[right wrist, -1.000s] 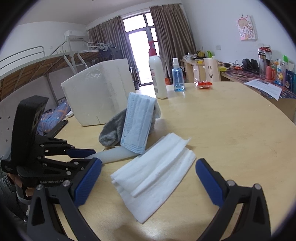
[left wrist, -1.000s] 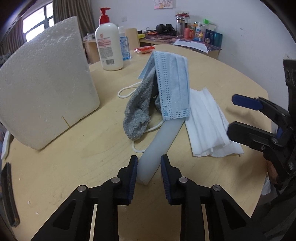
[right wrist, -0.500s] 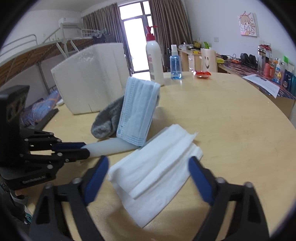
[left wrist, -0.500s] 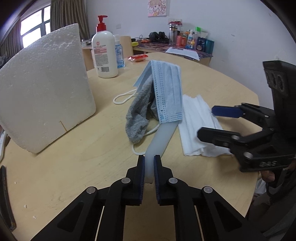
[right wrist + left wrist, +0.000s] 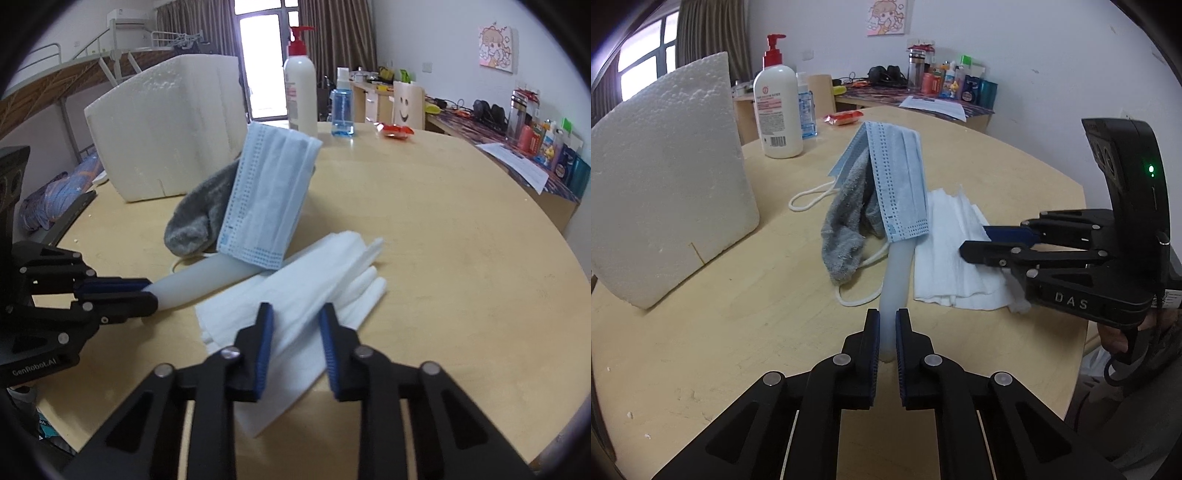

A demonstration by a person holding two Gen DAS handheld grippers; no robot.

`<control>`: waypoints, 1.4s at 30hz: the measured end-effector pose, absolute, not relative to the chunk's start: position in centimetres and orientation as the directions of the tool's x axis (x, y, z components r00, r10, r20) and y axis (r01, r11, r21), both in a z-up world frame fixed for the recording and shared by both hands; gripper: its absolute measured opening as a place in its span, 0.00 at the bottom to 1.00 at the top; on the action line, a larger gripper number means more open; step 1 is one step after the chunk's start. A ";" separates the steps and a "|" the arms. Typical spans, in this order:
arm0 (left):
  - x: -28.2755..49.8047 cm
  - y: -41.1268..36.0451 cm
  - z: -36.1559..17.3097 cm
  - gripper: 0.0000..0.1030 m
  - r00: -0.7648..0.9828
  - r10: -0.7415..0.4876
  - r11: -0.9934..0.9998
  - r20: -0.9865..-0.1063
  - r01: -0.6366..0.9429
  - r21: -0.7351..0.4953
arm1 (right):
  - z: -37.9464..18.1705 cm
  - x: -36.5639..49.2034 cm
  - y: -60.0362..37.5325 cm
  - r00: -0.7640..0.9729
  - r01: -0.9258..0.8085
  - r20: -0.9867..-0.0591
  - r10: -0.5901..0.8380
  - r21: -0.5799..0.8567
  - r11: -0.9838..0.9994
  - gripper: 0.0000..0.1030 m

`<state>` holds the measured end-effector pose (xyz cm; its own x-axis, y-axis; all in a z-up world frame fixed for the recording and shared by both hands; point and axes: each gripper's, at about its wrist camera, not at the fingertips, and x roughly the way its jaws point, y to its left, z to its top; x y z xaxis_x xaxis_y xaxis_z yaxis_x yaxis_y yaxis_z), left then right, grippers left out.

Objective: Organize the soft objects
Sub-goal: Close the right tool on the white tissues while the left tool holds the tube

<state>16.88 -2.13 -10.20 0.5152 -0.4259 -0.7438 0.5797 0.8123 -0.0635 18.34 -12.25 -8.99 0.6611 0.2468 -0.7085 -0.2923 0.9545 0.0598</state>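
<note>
My left gripper (image 5: 887,320) is shut on the near end of a white rod (image 5: 895,280), raised at an angle off the round wooden table (image 5: 731,325). A blue face mask (image 5: 899,184) and a grey sock (image 5: 846,225) hang over the rod. The rod (image 5: 207,278), mask (image 5: 267,195) and sock (image 5: 195,218) also show in the right wrist view. A folded white tissue (image 5: 299,291) lies on the table right of the rod. My right gripper (image 5: 295,317) has its fingers partly closed around the tissue's near part, which bunches between them; it also shows in the left wrist view (image 5: 975,243).
A white foam block (image 5: 665,206) stands at the left. A lotion pump bottle (image 5: 778,110), a blue spray bottle (image 5: 341,107) and a red packet (image 5: 844,118) sit at the table's far side. A cluttered desk (image 5: 923,92) stands behind.
My left gripper closed on the rod's end and lifted it. My right gripper moved in over the tissue and narrowed its fingers from wide open.
</note>
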 end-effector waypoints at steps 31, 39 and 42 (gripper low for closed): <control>17.4 -3.3 -10.9 0.09 0.545 -0.354 0.829 -0.760 0.559 0.015 | -8.9 18.2 -13.8 0.667 -0.269 -0.705 0.242 0.075 0.960 0.57; 16.6 -3.8 -10.1 0.08 0.558 -0.393 0.808 -0.731 0.589 0.016 | -9.1 18.0 -13.3 0.672 -0.270 -0.710 0.211 0.030 0.962 0.58; 16.2 -3.8 -9.4 0.08 0.574 -0.405 0.805 -0.711 0.592 0.019 | -9.3 17.8 -12.9 0.678 -0.276 -0.709 0.192 -0.004 0.961 0.58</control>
